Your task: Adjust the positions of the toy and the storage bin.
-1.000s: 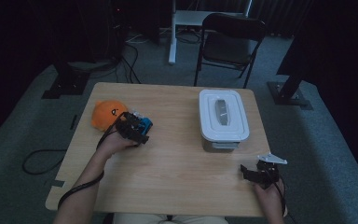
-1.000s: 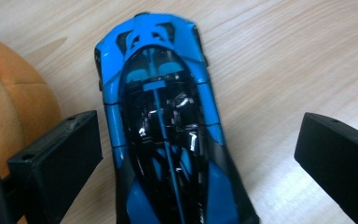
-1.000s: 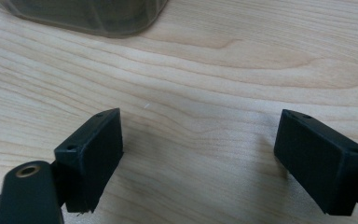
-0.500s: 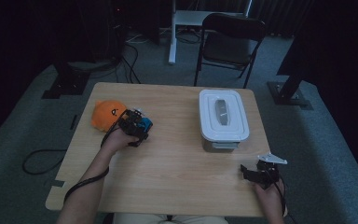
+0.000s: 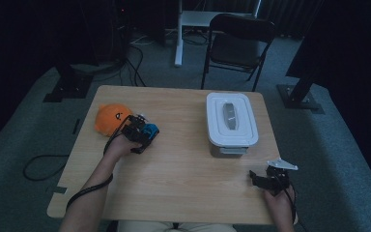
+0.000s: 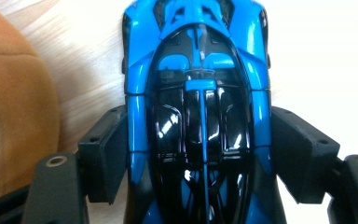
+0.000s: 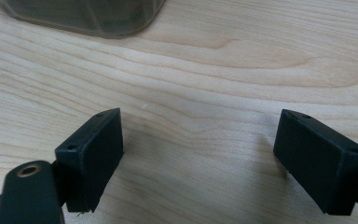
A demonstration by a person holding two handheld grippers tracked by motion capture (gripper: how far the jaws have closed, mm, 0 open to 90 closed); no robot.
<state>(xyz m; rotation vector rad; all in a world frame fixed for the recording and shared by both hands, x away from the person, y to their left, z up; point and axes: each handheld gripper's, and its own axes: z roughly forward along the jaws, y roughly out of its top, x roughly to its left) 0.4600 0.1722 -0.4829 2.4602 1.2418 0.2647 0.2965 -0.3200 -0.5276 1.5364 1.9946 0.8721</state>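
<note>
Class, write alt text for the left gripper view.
A blue and black toy car seen from above sits between the left tool's two black jaws, which have just been closing and touch its sides. An orange plush toy lies left on the wooden table.

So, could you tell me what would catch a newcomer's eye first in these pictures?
Most striking is the blue and black toy car, held between the jaws of the left gripper, which have just been closing onto its sides. Right beside it, at the table's left, sits an orange plush toy. Across the table stands a white lidded box, with the right gripper open over bare wood near it.
</note>
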